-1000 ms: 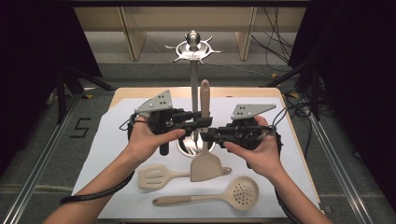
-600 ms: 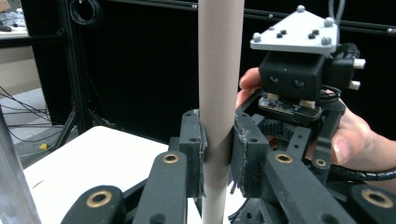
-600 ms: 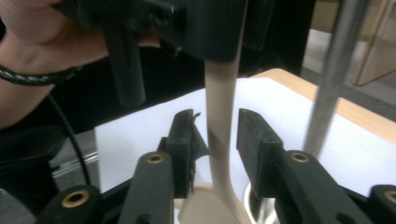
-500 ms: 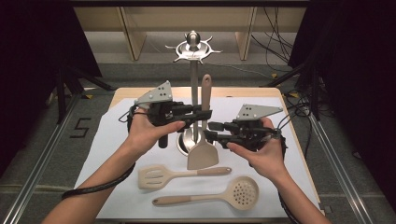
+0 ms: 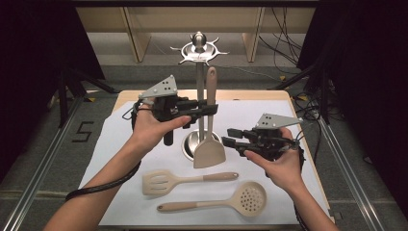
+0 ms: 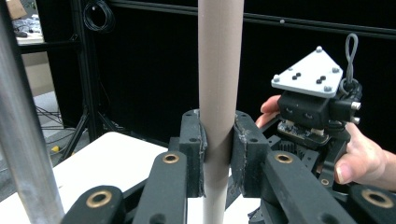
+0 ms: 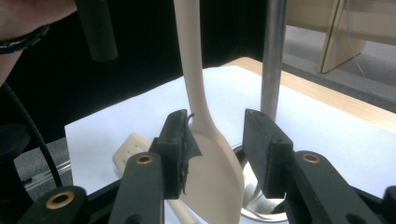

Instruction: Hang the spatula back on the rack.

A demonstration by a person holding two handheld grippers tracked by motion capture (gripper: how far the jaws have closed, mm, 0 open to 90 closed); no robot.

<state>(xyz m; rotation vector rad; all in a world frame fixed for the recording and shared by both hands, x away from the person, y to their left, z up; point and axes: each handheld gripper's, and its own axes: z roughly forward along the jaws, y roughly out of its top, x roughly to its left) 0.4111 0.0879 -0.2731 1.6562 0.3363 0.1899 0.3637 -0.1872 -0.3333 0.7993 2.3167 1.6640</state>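
A beige solid spatula (image 5: pixel 209 150) hangs upright, blade down, over the table beside the metal hanging stand (image 5: pixel 198 48). My left gripper (image 5: pixel 210 109) is shut on its handle (image 6: pixel 218 93), and both pads press the shaft in the left gripper view. My right gripper (image 5: pixel 230 137) is open just right of the blade. In the right gripper view its jaws (image 7: pixel 215 140) stand apart on either side of the spatula's neck (image 7: pixel 212 154), without pinching it. The stand's pole (image 7: pixel 273 60) rises just behind.
A slotted beige spatula (image 5: pixel 163 180) and a perforated skimmer (image 5: pixel 243 198) lie on the white sheet (image 5: pixel 120 139) near the front edge. The stand's round steel base (image 5: pixel 188 144) sits mid-table, and its hook crown is above. Black frame rails run along both sides.
My left gripper has lifted the spatula from a lean to upright and higher beside the pole. My right gripper has drawn back a little, to the right and lower.
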